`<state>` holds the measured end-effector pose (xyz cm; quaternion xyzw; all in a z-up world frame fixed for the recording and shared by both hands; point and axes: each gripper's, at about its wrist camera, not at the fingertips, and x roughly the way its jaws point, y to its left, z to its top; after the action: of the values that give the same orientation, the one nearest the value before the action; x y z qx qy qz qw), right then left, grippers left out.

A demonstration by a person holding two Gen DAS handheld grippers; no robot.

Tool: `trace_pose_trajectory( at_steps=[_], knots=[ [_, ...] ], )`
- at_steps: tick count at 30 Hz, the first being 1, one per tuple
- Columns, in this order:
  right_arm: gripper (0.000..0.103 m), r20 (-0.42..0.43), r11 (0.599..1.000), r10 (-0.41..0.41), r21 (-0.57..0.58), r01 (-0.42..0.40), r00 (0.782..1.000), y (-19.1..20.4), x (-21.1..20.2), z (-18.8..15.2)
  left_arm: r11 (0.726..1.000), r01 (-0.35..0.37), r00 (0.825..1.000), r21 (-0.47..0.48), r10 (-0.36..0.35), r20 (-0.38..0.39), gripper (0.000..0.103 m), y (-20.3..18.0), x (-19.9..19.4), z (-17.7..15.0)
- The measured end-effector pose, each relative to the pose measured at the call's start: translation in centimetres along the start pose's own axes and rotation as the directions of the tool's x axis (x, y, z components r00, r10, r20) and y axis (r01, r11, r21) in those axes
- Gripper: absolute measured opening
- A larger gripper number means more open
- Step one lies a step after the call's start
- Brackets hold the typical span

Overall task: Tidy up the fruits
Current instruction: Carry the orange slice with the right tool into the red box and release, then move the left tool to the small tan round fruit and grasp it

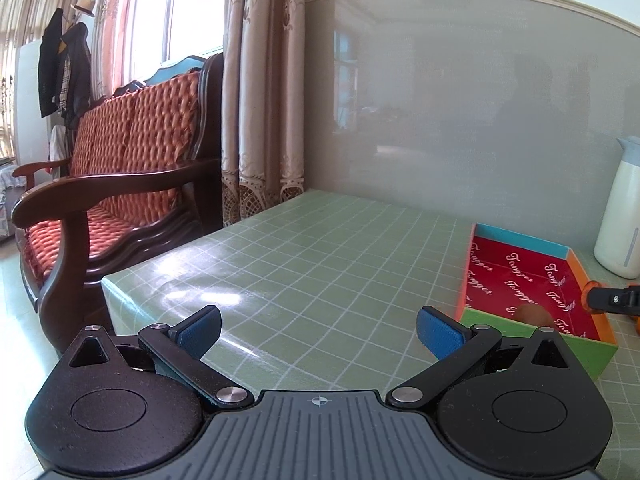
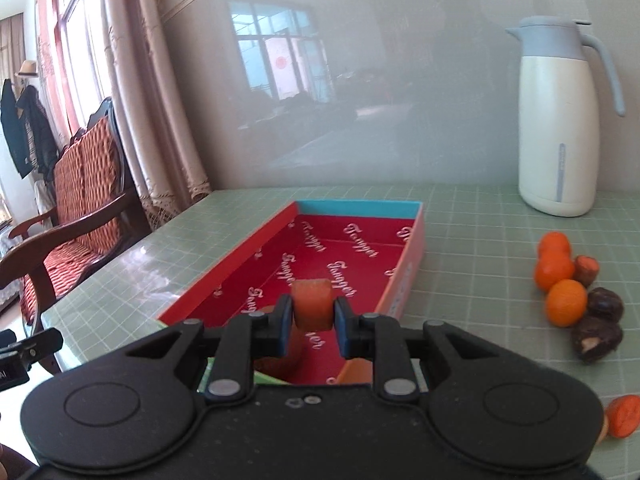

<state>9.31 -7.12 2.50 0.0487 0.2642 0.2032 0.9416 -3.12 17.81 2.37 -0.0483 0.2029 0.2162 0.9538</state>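
My right gripper [image 2: 313, 314] is shut on an orange fruit chunk [image 2: 313, 300] and holds it over the near end of a shallow box [image 2: 360, 203] with a red printed floor. A brownish fruit [image 2: 280, 360] lies in the box, partly hidden under the fingers. Three small oranges [image 2: 565, 302] lie in a heap on the table to the right. With them are two dark brown fruits [image 2: 596, 338] and a cut orange-faced piece [image 2: 586, 270]. My left gripper [image 1: 320, 332] is open with nothing in it, above the table left of the box [image 1: 580, 356]. The brownish fruit [image 1: 534, 314] also shows there.
A white and blue thermos jug [image 2: 560, 120] stands at the back right by the glossy wall. Another cut orange piece [image 2: 624, 416] lies near the front right. A wooden sofa [image 1: 120, 180] with red cushions stands past the table's left edge.
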Motion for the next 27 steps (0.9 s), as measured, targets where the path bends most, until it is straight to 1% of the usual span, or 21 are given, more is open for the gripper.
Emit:
trace_pose_trajectory(
  at_steps=[11,12,13,14,22,24,25,26,27],
  knots=[
    [0.022,-0.047,1.0,-0.011,-0.024,0.01,0.999,0.9,1.2,-1.1,1.0,-0.019,1.0,-0.009,0.019,-0.012,0.103,0.8,0.2,-0.1],
    [0.023,-0.047,1.0,-0.012,-0.023,0.011,0.999,0.9,1.2,-1.1,1.0,-0.018,1.0,-0.008,0.018,-0.013,0.103,0.8,0.2,-0.1],
    [0.027,-0.047,1.0,-0.016,-0.023,0.015,0.999,0.9,1.2,-1.1,1.0,-0.016,1.0,-0.007,0.016,-0.014,0.103,0.7,0.2,-0.1],
    [0.028,-0.046,1.0,-0.012,-0.02,0.011,0.999,0.8,1.3,-1.1,1.0,-0.015,1.0,-0.006,0.015,-0.015,0.103,0.6,0.3,-0.1],
    [0.031,-0.017,1.0,-0.015,-0.006,0.015,1.0,0.3,0.5,-0.9,1.0,-0.008,1.0,0.008,0.009,-0.018,0.103,-0.1,0.3,-0.1],
    [0.036,0.0,1.0,-0.021,0.0,0.021,1.0,0.0,0.1,-0.8,1.0,-0.007,1.0,0.009,0.007,-0.02,0.103,-0.2,0.3,-0.1],
    [0.045,0.01,1.0,-0.026,0.002,0.026,1.0,-0.2,-0.2,-0.7,1.0,-0.005,1.0,0.01,0.005,-0.021,0.103,-0.2,0.4,0.0],
    [0.055,0.02,1.0,-0.029,0.006,0.029,0.999,-0.3,-0.4,-0.6,1.0,-0.004,1.0,0.011,0.005,-0.021,0.103,-0.3,0.3,0.0],
    [0.061,0.031,0.999,-0.032,0.01,0.031,0.999,-0.5,-0.7,-0.5,1.0,-0.003,1.0,0.012,0.004,-0.02,0.103,-0.4,0.3,0.0]
  ],
)
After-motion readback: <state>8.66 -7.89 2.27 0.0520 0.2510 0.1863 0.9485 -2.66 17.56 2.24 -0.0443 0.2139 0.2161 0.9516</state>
